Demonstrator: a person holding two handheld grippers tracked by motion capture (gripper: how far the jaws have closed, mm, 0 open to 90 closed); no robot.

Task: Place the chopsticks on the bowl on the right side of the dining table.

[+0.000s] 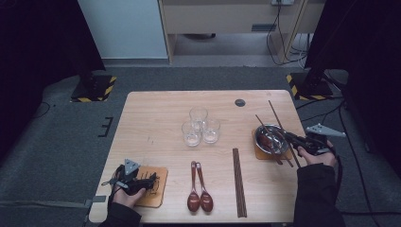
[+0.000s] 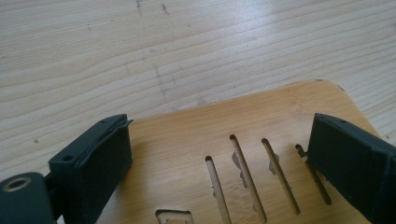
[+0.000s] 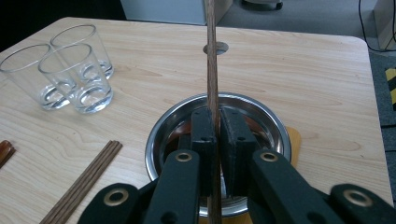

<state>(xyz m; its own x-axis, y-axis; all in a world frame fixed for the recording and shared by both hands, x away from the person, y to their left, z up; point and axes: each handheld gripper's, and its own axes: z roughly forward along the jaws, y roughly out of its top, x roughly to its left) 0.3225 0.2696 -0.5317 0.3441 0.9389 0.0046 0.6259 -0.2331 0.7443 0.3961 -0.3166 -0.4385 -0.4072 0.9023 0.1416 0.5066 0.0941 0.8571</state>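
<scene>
Right hand-held gripper [image 3: 217,154] clamps a chopstick [image 3: 211,70] over the steel bowl [image 3: 156,140]. Left hand-held gripper [image 2: 219,154] gapes wide, empty, above the slotted coaster [image 2: 187,140].

A dark wooden chopstick [image 3: 213,70] (long and slim) stands pinched above the steel bowl [image 3: 271,122], pointing away across the table.

Glasses [image 1: 200,126] stand mid-table, bowl [image 1: 270,137] to their right, spoons [image 1: 199,189] before them.

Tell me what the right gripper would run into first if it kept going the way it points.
Probably the metal bowl just past the right gripper, which is shut on a chopstick; depth is hard to judge, so it might pass above the rim.
</scene>
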